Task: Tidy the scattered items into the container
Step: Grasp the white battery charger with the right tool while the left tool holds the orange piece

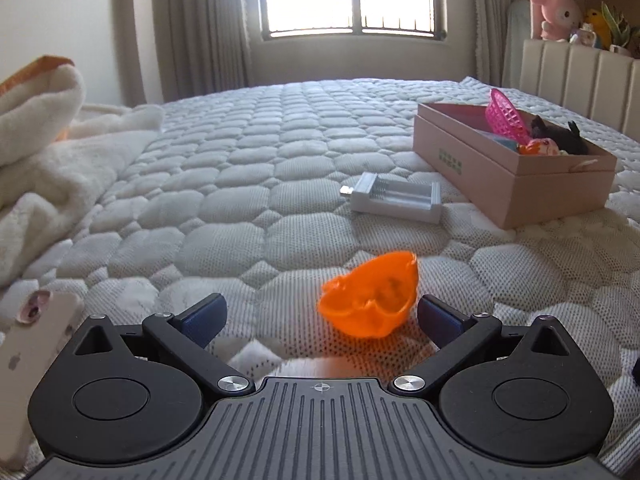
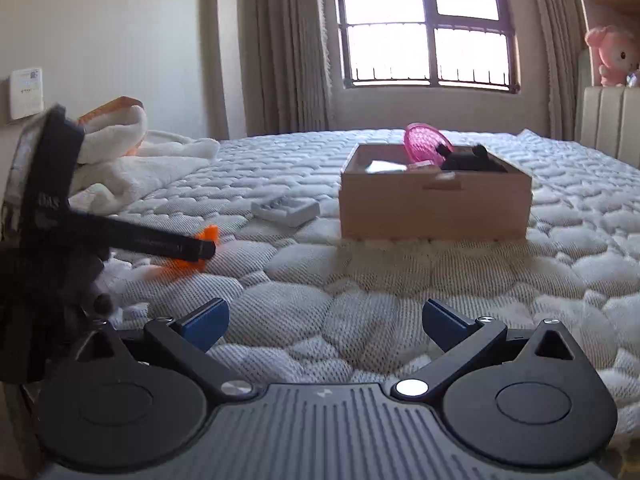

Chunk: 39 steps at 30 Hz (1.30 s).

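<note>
Mattress (image 1: 280, 168) is soft, so pushing down tilts things. Pink box (image 1: 516, 184) sits well beyond, already holding toys. White charger (image 1: 394, 198) lies beside it. Left gripper (image 1: 320, 316) is spread wide, nothing held; orange shell (image 1: 370, 300) sits off-centre by 1 finger and may skid. Right gripper (image 2: 324, 322) is spread, empty.

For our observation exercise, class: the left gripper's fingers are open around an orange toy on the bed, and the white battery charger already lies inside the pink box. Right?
Not quite. The left wrist view shows the white battery charger on the bed beside the pink box, not inside. The rest holds.
</note>
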Available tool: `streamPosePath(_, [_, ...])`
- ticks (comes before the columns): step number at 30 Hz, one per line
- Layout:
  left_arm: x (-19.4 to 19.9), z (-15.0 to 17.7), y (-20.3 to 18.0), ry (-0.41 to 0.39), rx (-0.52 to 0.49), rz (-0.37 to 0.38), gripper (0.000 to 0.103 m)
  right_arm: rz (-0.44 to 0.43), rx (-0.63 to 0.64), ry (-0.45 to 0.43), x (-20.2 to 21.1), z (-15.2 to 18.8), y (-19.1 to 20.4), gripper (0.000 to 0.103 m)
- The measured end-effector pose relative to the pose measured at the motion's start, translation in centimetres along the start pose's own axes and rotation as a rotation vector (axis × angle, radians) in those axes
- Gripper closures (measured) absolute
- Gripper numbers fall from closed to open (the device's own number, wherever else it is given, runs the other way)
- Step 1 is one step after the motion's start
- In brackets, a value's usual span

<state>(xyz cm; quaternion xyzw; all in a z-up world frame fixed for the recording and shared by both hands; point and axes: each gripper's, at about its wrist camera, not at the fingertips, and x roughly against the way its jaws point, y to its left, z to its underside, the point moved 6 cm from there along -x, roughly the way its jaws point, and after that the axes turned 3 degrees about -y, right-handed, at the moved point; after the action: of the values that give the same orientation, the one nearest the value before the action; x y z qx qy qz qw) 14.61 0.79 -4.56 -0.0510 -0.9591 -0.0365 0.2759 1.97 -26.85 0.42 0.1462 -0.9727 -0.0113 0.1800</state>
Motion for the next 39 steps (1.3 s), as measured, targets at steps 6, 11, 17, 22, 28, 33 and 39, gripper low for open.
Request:
streamPosePath(6, [0.1,0.4,1.2,-0.011,0.089,0.05,0.0,-0.104,0.078,0.026,-3.0,-6.3,2.0,0.023])
streamPosePath(11, [0.1,0.4,1.1,-0.02,0.091,0.034,0.0,-0.188,0.095,0.159,-9.4,-9.7,4.6,0.042])
streamPosePath(17, [0.2,0.5,1.5,-0.031,0.118,0.055,0.0,-0.158,0.184,0.291,-17.8,-11.6,5.5,0.031])
streamPosePath(22, [0.3,0.5,2.0,-0.033,0.165,0.089,0.0,-0.103,0.381,0.369,-23.3,-10.2,6.8,0.023])
streamPosePath(28, [0.3,0.5,2.2,-0.036,0.186,0.107,0.0,-0.097,0.27,0.502,-27.1,-8.6,6.0,0.026])
streamPosePath(33, [0.1,0.5,2.1,-0.03,0.182,0.101,0.0,-0.132,0.231,0.489,-24.9,-8.8,5.6,0.05])
streamPosePath(39, [0.0,0.6,2.3,-0.029,0.192,0.102,0.0,-0.184,0.179,0.36,-16.0,-11.3,4.5,0.052])
